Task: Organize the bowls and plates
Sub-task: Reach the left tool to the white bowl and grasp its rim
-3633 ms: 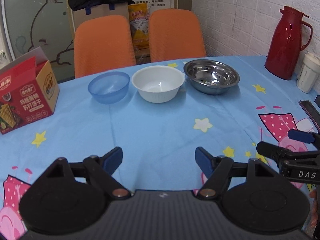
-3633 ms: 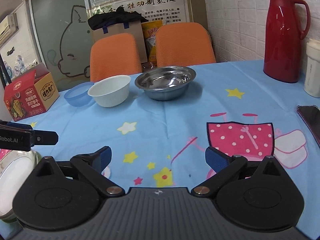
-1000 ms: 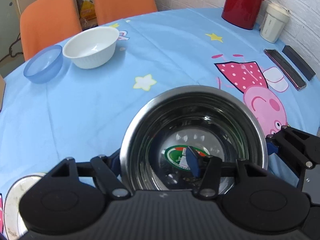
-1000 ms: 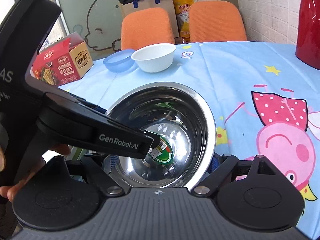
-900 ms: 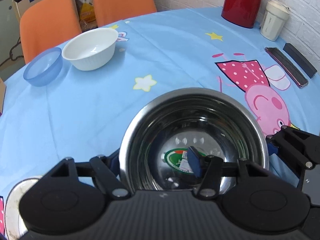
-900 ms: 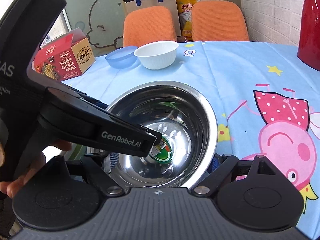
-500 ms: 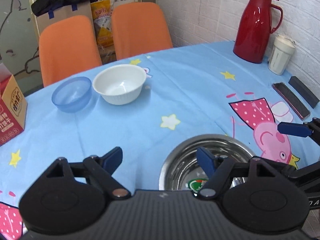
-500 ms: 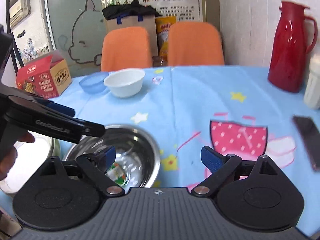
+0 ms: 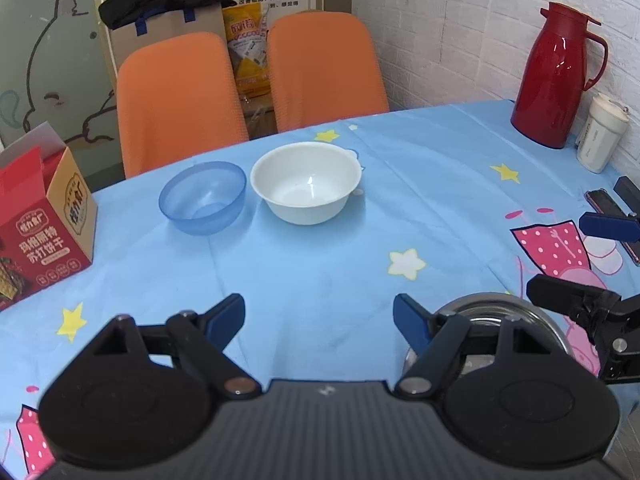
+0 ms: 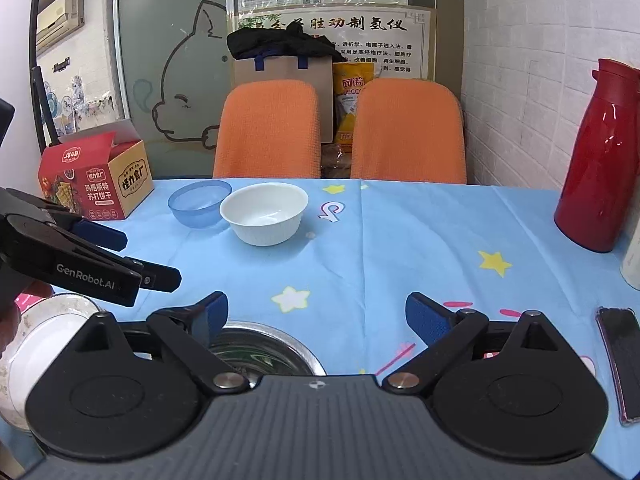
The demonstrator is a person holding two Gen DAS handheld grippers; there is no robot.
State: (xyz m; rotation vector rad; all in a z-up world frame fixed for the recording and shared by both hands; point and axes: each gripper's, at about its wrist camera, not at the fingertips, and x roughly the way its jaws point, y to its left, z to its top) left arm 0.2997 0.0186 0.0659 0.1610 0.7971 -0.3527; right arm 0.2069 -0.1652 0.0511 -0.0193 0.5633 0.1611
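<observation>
A white bowl (image 9: 306,188) and a blue plastic bowl (image 9: 202,197) stand side by side at the far part of the table; both also show in the right wrist view, the white bowl (image 10: 265,213) and the blue bowl (image 10: 199,203). A steel bowl (image 9: 520,314) sits at the near edge, partly hidden behind the fingers, and shows in the right wrist view (image 10: 264,346). A white plate (image 10: 36,344) lies at the near left. My left gripper (image 9: 319,318) and my right gripper (image 10: 316,314) are open and empty above the near table.
A red snack box (image 9: 38,224) stands at the left. A red thermos (image 9: 554,76) and a white cup (image 9: 600,140) stand at the right by the brick wall. A phone (image 10: 624,360) lies at the right edge. Two orange chairs (image 9: 256,88) stand behind the table.
Both grippers let go of the steel bowl, opened, and rose and pulled back from it. The bowl now rests on the near edge of the table.
</observation>
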